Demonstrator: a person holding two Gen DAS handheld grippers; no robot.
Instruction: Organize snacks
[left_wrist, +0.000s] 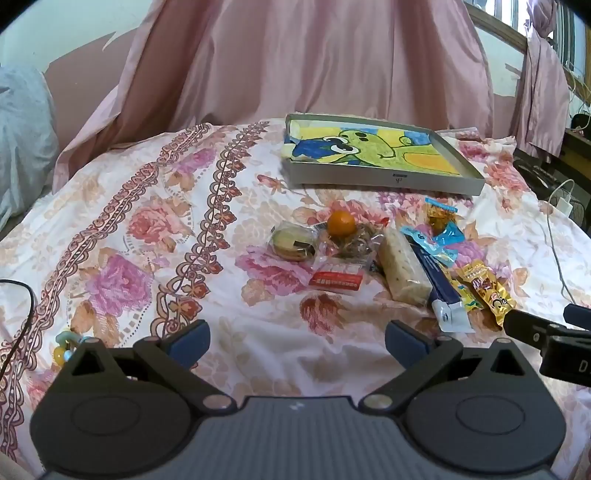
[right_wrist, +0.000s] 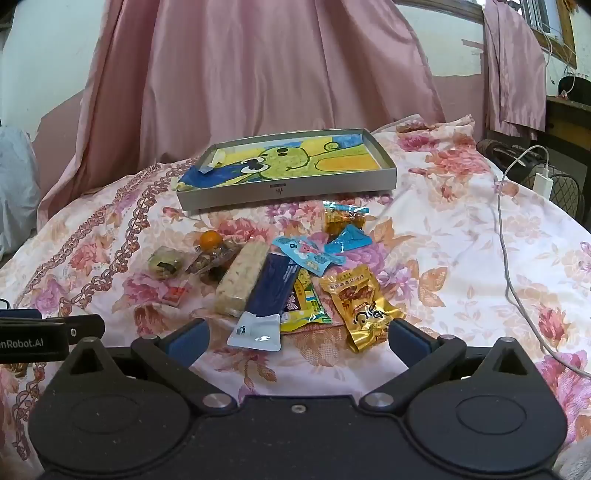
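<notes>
Snacks lie untouched on the quilt, so by my reading the sorting is at its start and the first pick is yet to be made.

Left wrist view: the left claw (left_wrist: 297, 341) stands spread as wide as it goes, with nothing between its fingers and only floral quilt (left_wrist: 147, 229) under it. The snacks sit ahead of it and to its right: a round cake (left_wrist: 293, 243), an orange (left_wrist: 341, 223), a red packet (left_wrist: 336, 280), a pale bar (left_wrist: 404, 271), a navy pack (left_wrist: 439, 286) and a gold pack (left_wrist: 487, 293). The tray (left_wrist: 384, 179), lined with a cartoon drawing and otherwise bare, lies beyond them. The next move likely calls for a reach forward and rightward.

Right wrist view: the right claw (right_wrist: 297, 341) is likewise fully spread and holds nothing. The navy pack (right_wrist: 269, 295) and a yellow pack (right_wrist: 304, 304) lie just ahead between its fingers; the gold pack (right_wrist: 364, 306) lies just beside its right finger. The tray (right_wrist: 284, 188) sits farther ahead. Closing on one overlapped wrapper may drag its neighbours
</notes>
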